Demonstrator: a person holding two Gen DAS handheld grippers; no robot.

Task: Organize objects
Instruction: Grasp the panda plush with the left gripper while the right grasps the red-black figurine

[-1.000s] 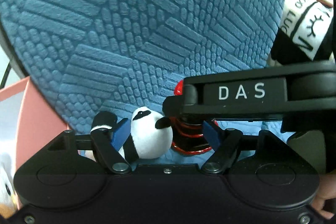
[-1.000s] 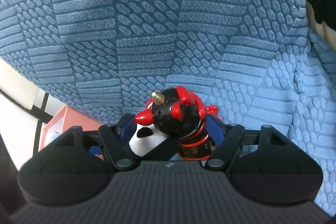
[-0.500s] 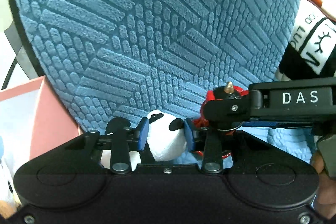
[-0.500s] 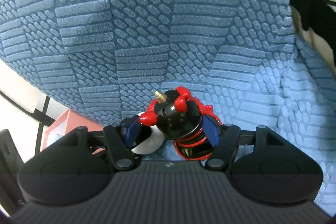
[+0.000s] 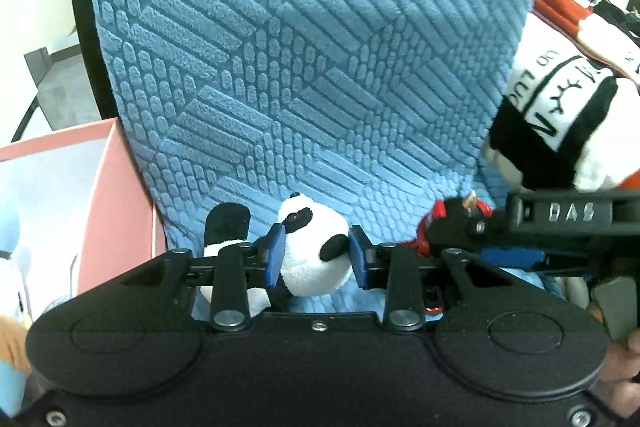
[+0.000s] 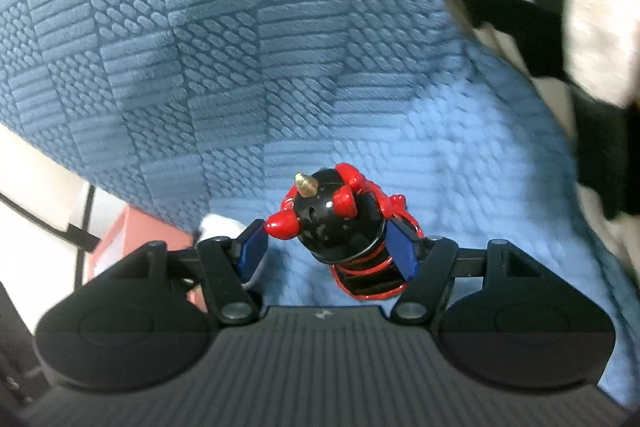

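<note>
Two claws clamped — left claw [image 5: 316,257] on panda [image 5: 316,251] (pink box [image 5: 116,195] beside), right claw [image 6: 328,247] on red-black figure [image 6: 340,223].

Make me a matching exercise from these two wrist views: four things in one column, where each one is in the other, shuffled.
Things:
1. white and black plush panda
2. black and red horned plastic figure
3. pink open box
4. blue textured cushion

Places:
A. between the right gripper's pads
B. far left, beside the cushion
C. behind both toys
D. clamped in the left gripper

Pairs: 1-D, 2-A, 3-B, 4-C
</note>
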